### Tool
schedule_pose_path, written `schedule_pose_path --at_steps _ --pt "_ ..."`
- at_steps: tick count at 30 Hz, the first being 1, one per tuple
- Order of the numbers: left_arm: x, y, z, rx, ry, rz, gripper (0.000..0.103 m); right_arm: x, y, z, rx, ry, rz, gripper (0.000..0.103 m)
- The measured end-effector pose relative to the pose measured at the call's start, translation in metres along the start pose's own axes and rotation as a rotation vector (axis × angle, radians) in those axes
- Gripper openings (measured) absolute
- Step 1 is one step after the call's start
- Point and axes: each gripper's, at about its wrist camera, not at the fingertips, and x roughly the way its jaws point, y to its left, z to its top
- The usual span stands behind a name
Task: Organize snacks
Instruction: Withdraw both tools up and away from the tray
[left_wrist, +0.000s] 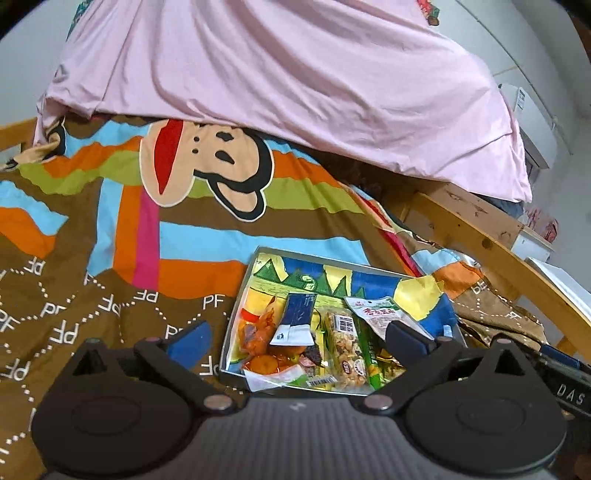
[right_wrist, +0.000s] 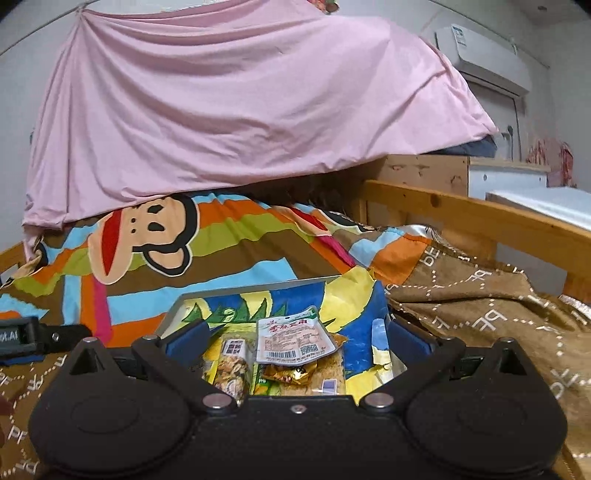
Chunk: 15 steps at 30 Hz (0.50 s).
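one pink sheet (left_wrist: 295, 74) hangs behind snack tray (left_wrist: 236, 314) on quilt (left_wrist: 92, 258)

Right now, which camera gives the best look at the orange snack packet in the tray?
The left wrist view: the orange snack packet lies unobstructed along the tray's left side. In the right wrist view it isn't visible.

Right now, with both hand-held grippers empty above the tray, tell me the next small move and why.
Probably ease both back and check the bedspread for strays. The left hand-held gripper and right hand-held gripper stand open, holding nothing, and the snack packets, such as the white pouch and the nut bar, already lie inside the tray. No loose packet shows on the bedspread.
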Motion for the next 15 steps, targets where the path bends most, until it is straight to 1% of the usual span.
schedule_pose_path --at_steps 4,7,12,15 --pt "-0.021 -0.005 -0.005 0.033 -0.022 0.002 0.103 -0.020 -0.001 -0.005 -0.023 -0.006 0.000 0.102" --pt "-0.037 -0.004 -0.018 0.052 -0.033 0.015 0.103 -0.033 -0.004 -0.009 -0.023 -0.003 -0.009 0.102" --pt "-0.052 -0.004 -0.035 0.082 -0.004 0.046 0.103 -0.057 -0.006 -0.018 -0.045 -0.004 -0.007 0.102" --pt "-0.062 -0.006 -0.042 0.109 -0.011 0.052 0.103 -0.071 -0.004 -0.025 -0.066 -0.003 0.005 0.102"
